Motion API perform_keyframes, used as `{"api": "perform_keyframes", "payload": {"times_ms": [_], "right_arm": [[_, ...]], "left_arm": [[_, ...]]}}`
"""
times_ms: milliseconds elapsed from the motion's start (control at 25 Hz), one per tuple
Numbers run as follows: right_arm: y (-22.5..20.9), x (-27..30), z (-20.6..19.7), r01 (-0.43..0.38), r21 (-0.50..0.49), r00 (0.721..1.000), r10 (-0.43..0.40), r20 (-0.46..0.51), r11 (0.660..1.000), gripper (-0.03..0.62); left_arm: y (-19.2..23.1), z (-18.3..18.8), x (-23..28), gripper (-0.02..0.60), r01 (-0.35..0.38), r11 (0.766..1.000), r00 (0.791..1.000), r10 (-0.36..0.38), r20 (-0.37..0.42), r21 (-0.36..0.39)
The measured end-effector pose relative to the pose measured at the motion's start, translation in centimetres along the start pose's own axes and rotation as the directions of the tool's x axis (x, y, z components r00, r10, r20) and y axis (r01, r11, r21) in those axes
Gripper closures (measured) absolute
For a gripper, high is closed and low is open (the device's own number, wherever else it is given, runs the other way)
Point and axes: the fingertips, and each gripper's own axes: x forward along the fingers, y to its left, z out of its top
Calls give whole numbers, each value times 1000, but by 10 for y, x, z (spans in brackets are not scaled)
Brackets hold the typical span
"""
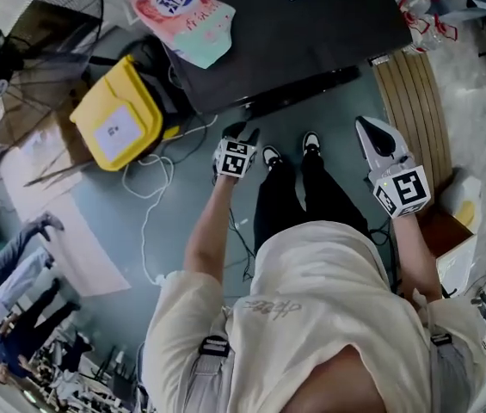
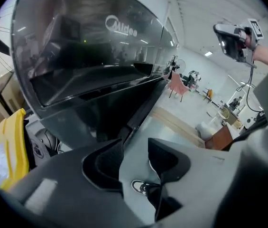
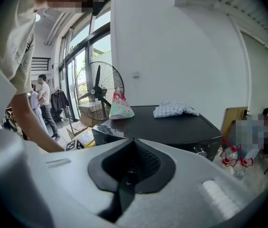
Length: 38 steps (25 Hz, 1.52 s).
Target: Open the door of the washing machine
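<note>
The black washing machine (image 1: 311,33) stands in front of me, seen from above in the head view. In the left gripper view its glossy dark door (image 2: 86,65) with a brand logo fills the upper left. My left gripper (image 2: 134,148) is open just short of the machine's front, with only floor and my shoe showing between its jaws. In the head view the left gripper (image 1: 243,136) hangs low by the machine's front edge. My right gripper (image 3: 133,167) is shut on nothing, held higher and to the right (image 1: 372,136), pointing over the machine's top (image 3: 171,127).
A pink and green bag (image 1: 182,11) and a checked cloth (image 3: 174,109) lie on the machine. A yellow box (image 1: 122,119) and a big fan (image 1: 19,50) stand to the left, a wooden board (image 1: 410,101) to the right. A white cable (image 1: 152,196) trails on the floor. Bystanders (image 1: 10,291) are at far left.
</note>
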Motion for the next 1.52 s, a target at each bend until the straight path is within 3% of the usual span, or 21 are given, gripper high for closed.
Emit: {"api": "perform_keyframes", "payload": {"times_ms": [520, 680, 880, 1320, 1520], "right_arm": [[-11, -36, -24, 84, 28, 993, -82, -81, 996, 594], [-8, -37, -24, 88, 35, 993, -85, -81, 996, 594], [-7, -34, -23, 86, 39, 993, -83, -78, 996, 594], [6, -28, -28, 80, 34, 993, -77, -86, 996, 594], [10, -34, -29, 96, 34, 992, -93, -88, 995, 594]], "left_arm": [[6, -14, 71, 399, 64, 990, 986, -43, -162, 127], [9, -16, 81, 442, 44, 989, 981, -15, -193, 144], [6, -35, 83, 460, 73, 986, 963, -30, -267, 153], [7, -37, 80, 462, 17, 990, 964, 21, -265, 139], [0, -39, 78, 465, 28, 990, 965, 9, -263, 138]]}}
